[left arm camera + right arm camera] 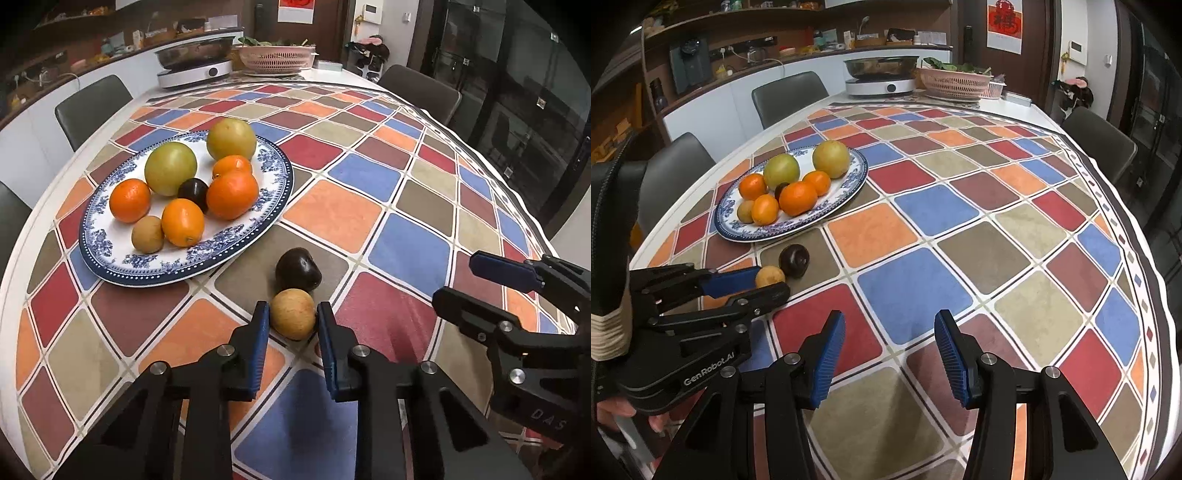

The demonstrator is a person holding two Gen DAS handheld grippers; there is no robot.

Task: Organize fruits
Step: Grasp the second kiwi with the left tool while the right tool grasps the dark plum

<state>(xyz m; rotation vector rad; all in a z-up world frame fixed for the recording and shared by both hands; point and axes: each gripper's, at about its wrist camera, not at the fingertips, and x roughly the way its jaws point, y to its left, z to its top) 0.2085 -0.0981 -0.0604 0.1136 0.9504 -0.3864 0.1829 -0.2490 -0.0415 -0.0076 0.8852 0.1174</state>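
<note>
Tan fruit (293, 314) claw-gripped (290, 321), hand (624, 413) – right view

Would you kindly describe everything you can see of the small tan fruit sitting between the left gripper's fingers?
The small tan fruit is round, with dull yellowish-brown, faintly speckled skin that looks intact. It rests on the checked tablecloth, outside the blue-and-white plate. The left gripper is shut on it, blue fingers pressing both sides. The dark purple fruit lies just behind it, seemingly touching.
</note>
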